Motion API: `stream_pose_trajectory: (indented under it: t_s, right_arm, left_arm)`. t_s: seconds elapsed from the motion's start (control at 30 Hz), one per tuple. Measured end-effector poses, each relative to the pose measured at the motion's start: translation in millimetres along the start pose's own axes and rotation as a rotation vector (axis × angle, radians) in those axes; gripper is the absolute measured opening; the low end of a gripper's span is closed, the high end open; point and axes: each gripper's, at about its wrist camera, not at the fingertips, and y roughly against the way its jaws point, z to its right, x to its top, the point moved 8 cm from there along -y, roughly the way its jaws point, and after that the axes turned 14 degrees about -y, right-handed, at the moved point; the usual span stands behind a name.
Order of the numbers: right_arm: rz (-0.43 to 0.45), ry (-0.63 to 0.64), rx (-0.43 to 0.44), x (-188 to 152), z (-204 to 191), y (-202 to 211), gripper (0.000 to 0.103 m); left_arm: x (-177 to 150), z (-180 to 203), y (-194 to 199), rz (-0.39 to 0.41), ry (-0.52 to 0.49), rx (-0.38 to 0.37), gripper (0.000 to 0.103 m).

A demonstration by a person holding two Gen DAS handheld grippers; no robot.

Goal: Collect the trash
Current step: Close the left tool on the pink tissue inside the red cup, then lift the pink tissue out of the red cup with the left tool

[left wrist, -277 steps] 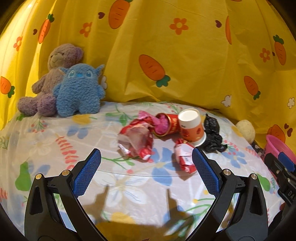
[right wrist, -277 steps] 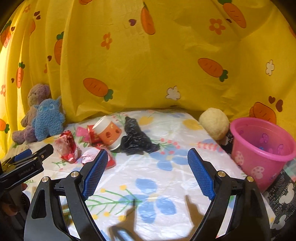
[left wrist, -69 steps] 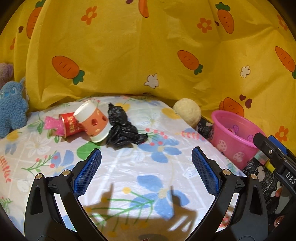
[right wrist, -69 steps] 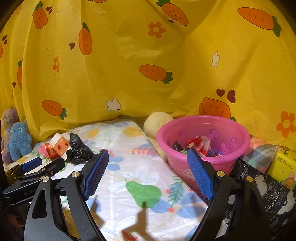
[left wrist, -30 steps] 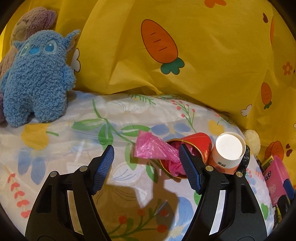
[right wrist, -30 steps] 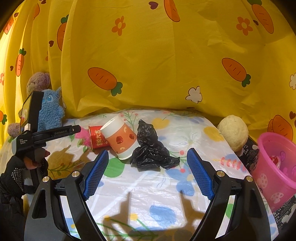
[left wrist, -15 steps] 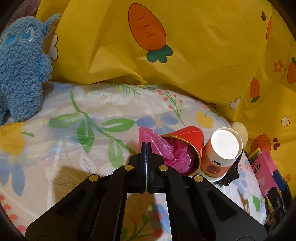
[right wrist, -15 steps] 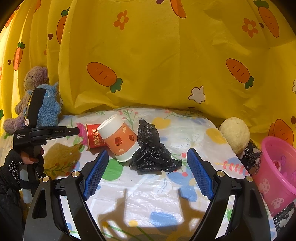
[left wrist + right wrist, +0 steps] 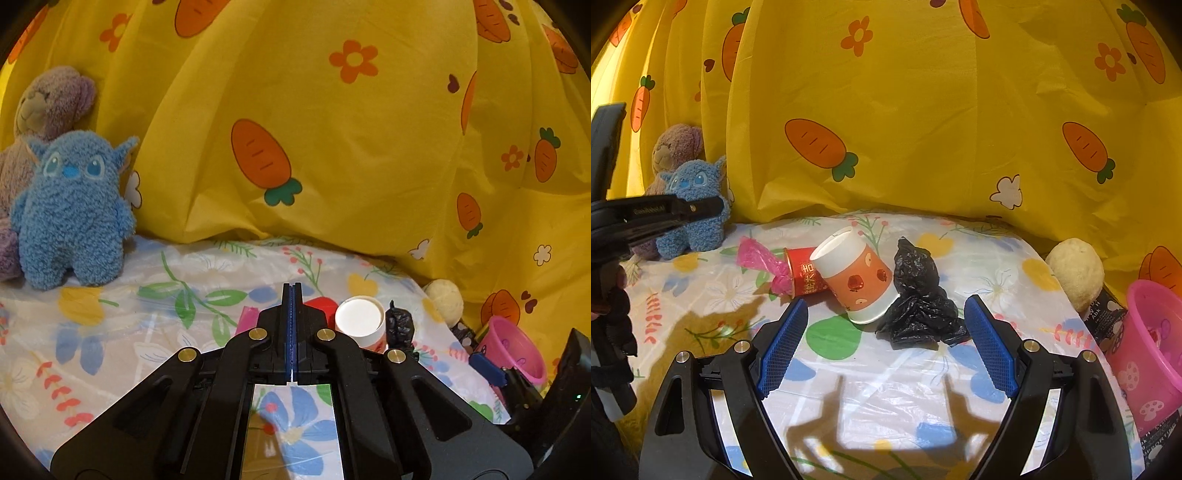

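Observation:
A red cup (image 9: 807,275) with a pink plastic bag (image 9: 757,258) stuffed in it lies on the floral cloth, next to a tipped orange paper cup (image 9: 855,275) and a crumpled black bag (image 9: 918,299). My right gripper (image 9: 884,347) is open and empty, just in front of the paper cup and black bag. My left gripper (image 9: 291,291) is shut with nothing between its pads, raised above the cloth; it hides most of the red cup (image 9: 319,304) and pink bag (image 9: 245,319). The pink bucket (image 9: 1152,347) with trash inside stands at the right.
A blue plush (image 9: 72,212) and a purple-brown bear (image 9: 44,99) sit at the back left against the yellow carrot curtain (image 9: 332,147). A cream ball (image 9: 1076,271) and a dark printed packet (image 9: 1108,314) lie beside the bucket.
My left gripper closed from open to shut without taking the pink bag, then lifted up and back. The right gripper moved slightly closer to the cup and black bag.

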Motion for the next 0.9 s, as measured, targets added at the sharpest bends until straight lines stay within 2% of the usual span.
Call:
stream_pose_trajectory:
  t_s: [0.07, 0.13, 0.2, 0.23, 0.27, 0.33, 0.43, 0.5, 0.6, 0.67, 0.7, 0.77, 0.9]
  right_arm:
    - [-0.006, 0.006, -0.004, 0.7, -3.1, -4.3, 0.084]
    - [-0.009, 0.002, 0.003, 0.9, -5.2, -5.4, 0.084]
    - [-0.005, 0.001, 0.004, 1.1, -6.6, -5.1, 0.084]
    - [-0.005, 0.003, 0.006, 0.9, -7.1, -5.5, 0.084]
    - [-0.006, 0.005, 0.006, 0.5, -7.6, -6.9, 0.084]
    - [-0.014, 0.006, 0.003, -0.1, -8.1, -10.5, 0.084]
    - [-0.025, 0.007, 0.002, 0.4, -8.6, -15.5, 0.084]
    - [-0.021, 0.013, 0.001, 1.9, -9.3, -16.3, 0.084]
    - [-0.016, 0.019, -0.004, 4.4, -8.6, -18.4, 0.084]
    - [-0.02, 0.017, -0.006, 5.4, -7.9, -21.1, 0.084]
    - [-0.02, 0.017, -0.008, 5.6, -7.9, -22.3, 0.084]
    - [-0.023, 0.017, -0.007, 5.6, -8.6, -24.5, 0.084]
    - [-0.028, 0.025, -0.002, 3.1, -11.9, -26.2, 0.084]
  left_arm:
    - [2.8, -0.3, 8.2, 0.02, -0.031, 0.03, 0.0]
    - [-2.5, -5.3, 0.7, -0.008, -0.023, 0.005, 0.0]
    - [-11.1, -17.4, -12.3, -0.045, -0.003, 0.016, 0.02]
    - [-15.6, -23.8, -18.2, -0.056, 0.0, 0.038, 0.049]
    - [-19.0, -29.1, -22.8, -0.054, 0.01, 0.049, 0.067]
    - [-24.6, -32.5, -34.9, -0.062, 0.029, 0.021, 0.068]
    - [-33.4, -34.6, -56.8, -0.117, 0.03, -0.002, 0.068]
    - [-39.1, -36.0, -70.2, -0.148, 0.037, -0.022, 0.063]
    - [-46.6, -34.8, -82.8, -0.177, 0.063, -0.082, 0.047]
    - [-50.3, -30.7, -87.2, -0.189, 0.067, -0.115, 0.029]
    - [-51.0, -28.6, -88.2, -0.189, 0.07, -0.132, 0.024]
    - [-51.1, -24.6, -88.9, -0.186, 0.075, -0.155, 0.003]
    - [-47.9, -22.6, -83.5, -0.171, 0.093, -0.155, 0.0]
